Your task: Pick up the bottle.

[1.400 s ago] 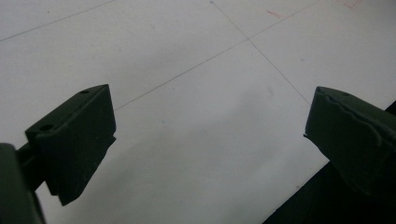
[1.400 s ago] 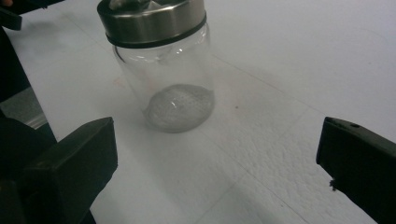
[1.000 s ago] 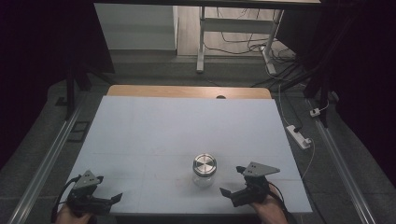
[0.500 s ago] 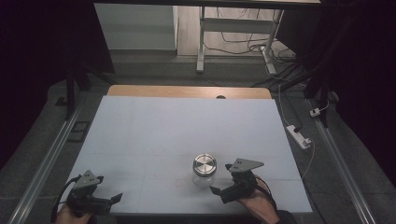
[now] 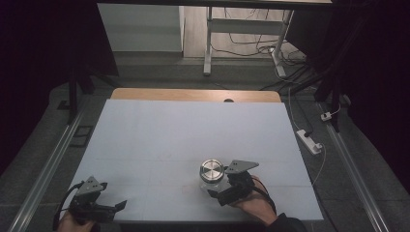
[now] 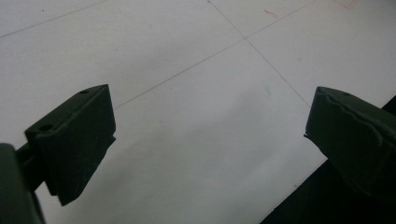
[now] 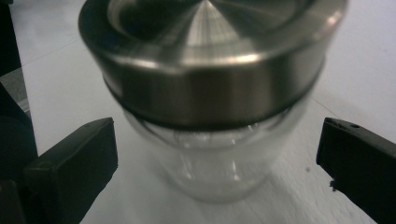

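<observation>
Jar (image 5: 212,175), one item: we record a clear glass body under a brushed metal lid (image 5: 212,170), standing upright on the white worktop (image 5: 193,130), near its front edge and somewhat right of centre. In the right gripper view we note the jar (image 7: 210,116) close up between the two black jaws, its lid (image 7: 210,60) sitting above them and a dark sealing band under the lid's rim; the glass body lies in the gap, with bare worktop visible on either side between glass and jaw, so the jaws stand wide and press on nothing. Right gripper (image 5: 220,191): we find it just beside the jar on its near right side in the high view, held in the person's hand (image 5: 254,205), grey three-cornered plate on top, jaws pointing toward the jar. Left gripper (image 5: 115,207): we list it at the front left corner of the worktop, well apart from the jar, held low over the surface. In the left gripper view its jaws (image 6: 208,135) stand wide with nothing between them, and under them we see plain white worktop crossed by thin lines. Beyond the far edge of the white sheet we note a strip of wooden tabletop (image 5: 193,94).
</observation>
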Motion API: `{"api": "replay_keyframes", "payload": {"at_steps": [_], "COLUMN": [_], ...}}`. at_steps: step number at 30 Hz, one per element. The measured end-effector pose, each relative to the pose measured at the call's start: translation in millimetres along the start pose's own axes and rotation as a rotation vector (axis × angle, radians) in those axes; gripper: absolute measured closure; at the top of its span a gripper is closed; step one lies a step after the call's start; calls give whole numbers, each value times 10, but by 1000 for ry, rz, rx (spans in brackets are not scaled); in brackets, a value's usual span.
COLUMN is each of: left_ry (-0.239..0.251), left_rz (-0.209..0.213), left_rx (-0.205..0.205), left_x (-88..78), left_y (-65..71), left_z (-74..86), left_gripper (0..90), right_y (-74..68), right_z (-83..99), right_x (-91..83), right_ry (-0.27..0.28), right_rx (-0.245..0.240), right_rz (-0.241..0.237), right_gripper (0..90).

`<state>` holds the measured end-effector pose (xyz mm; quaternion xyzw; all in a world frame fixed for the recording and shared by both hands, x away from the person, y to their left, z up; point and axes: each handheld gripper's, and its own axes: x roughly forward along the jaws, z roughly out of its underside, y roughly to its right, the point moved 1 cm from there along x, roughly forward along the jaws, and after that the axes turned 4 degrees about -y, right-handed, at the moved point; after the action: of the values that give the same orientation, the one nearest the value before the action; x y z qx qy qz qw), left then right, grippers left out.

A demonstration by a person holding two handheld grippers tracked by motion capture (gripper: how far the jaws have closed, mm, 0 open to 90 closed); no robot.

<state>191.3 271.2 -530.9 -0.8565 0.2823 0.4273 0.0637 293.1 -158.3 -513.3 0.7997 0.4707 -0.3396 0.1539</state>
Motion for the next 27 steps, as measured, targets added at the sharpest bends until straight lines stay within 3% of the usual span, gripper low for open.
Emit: {"api": "replay_keyframes", "payload": {"at_steps": [7, 15, 21, 27], "left_ry": [-2, -7, -8, -7], "left_rz": [3, 4, 4, 6], "left_rx": [2, 6, 10, 13], "left_x": [2, 3, 7, 2], "left_y": [2, 3, 6, 8], "left_z": [-1, -3, -5, -4], "left_gripper": [27, 27, 27, 27], "right_y": [11, 27, -15, -31], "right_z": [-48, -69, -93, -105], "right_x": [106, 156, 152, 142], "right_ry": [-6, 12, 26, 18], "right_rx": [-15, -24, -81, -95], "right_rz": [6, -8, 7, 22], "right_gripper": [5, 84, 143, 150]}}
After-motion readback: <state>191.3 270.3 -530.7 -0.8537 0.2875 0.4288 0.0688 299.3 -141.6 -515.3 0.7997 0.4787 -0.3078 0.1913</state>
